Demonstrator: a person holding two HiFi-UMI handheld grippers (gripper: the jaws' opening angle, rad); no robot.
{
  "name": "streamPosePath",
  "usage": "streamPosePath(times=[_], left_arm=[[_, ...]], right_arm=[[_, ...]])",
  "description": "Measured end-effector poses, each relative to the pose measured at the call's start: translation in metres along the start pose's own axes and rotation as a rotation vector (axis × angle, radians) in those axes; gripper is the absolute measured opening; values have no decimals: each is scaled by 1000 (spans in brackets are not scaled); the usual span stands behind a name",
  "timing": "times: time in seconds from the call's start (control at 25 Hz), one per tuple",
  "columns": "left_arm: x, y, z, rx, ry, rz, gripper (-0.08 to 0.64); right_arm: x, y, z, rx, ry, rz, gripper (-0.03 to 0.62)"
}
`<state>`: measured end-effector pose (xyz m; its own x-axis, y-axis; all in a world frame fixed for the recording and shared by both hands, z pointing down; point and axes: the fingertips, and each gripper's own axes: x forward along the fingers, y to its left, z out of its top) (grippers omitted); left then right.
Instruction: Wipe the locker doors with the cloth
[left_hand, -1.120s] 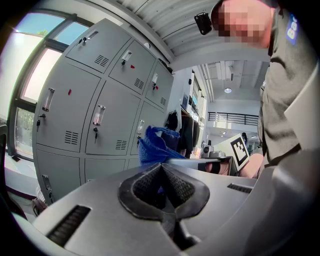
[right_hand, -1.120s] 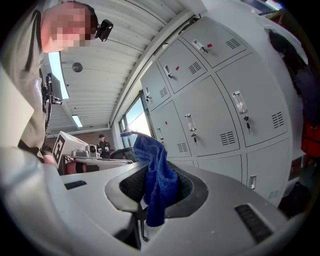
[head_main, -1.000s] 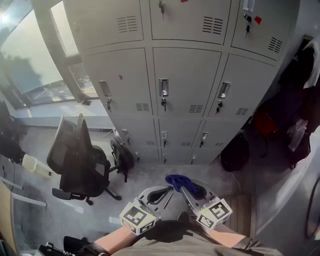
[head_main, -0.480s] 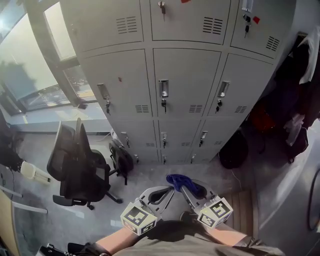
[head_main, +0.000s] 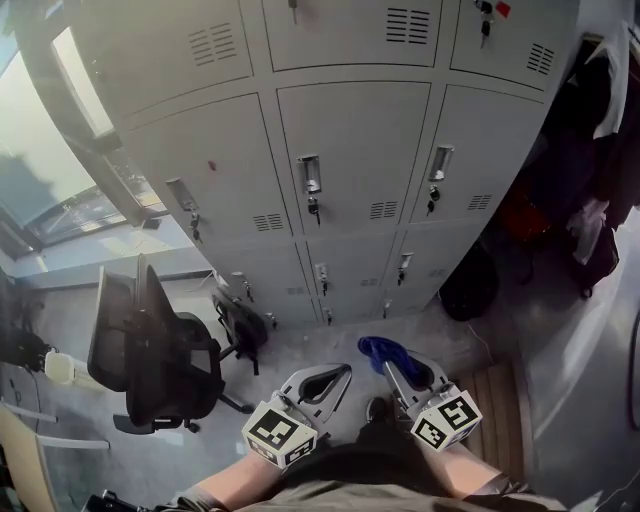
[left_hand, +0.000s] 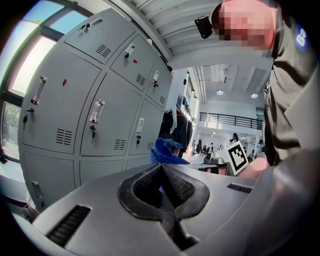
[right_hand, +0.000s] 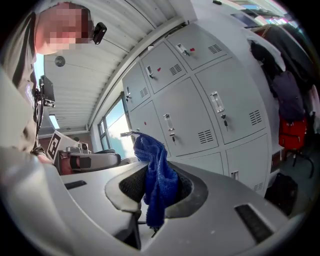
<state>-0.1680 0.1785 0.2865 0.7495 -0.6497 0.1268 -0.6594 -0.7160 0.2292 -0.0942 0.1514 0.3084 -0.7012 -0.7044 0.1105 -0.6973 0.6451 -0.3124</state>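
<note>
A bank of grey metal locker doors (head_main: 350, 165) with handles and keys fills the upper head view and stands ahead in both gripper views (left_hand: 107, 115) (right_hand: 195, 115). My right gripper (head_main: 388, 362) is shut on a blue cloth (head_main: 383, 351), which bunches up between its jaws and hangs down (right_hand: 156, 182). My left gripper (head_main: 338, 372) is held low beside it, shut with nothing between its pads (left_hand: 161, 167). Both grippers are near my body, well short of the lockers. The cloth (left_hand: 166, 151) also shows past the left gripper.
A black office chair (head_main: 150, 345) stands at the left by a window (head_main: 60, 150). A small black bag (head_main: 245, 320) sits at the lockers' foot. Dark coats and bags (head_main: 590, 200) hang at the right, with a black bag (head_main: 470, 285) on the floor.
The head view has shifted, so the lockers sit higher and more to the left. Both grippers, the right one still on the cloth, have drifted slightly right and lower in view.
</note>
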Motion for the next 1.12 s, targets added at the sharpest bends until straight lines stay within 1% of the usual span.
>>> streamPosePath(times=[0.08, 0.2, 0.4, 0.56, 0.72, 0.84, 1.0, 1.12], left_arm=[[20, 2, -2, -1, 16, -14, 8], [67, 13, -3, 7, 33, -9, 8], [145, 24, 0, 30, 58, 7, 8], [188, 35, 0, 17, 77, 41, 8], [213, 46, -11, -3, 107, 45, 8], [224, 55, -19, -35, 117, 46, 8], [231, 72, -29, -63, 137, 57, 8], [239, 77, -30, -84, 129, 58, 8]], right_arm=[[2, -29, -2, 22, -4, -26, 78], [17, -82, 0, 35, 0, -47, 78], [39, -161, 3, 48, 29, -29, 77], [63, -223, -9, 56, 70, -45, 77], [90, -276, -19, 60, 70, -89, 77], [114, -312, -30, 63, 70, -135, 78], [147, -343, -45, 62, 69, -154, 78], [166, -358, -52, 60, 69, -156, 78]])
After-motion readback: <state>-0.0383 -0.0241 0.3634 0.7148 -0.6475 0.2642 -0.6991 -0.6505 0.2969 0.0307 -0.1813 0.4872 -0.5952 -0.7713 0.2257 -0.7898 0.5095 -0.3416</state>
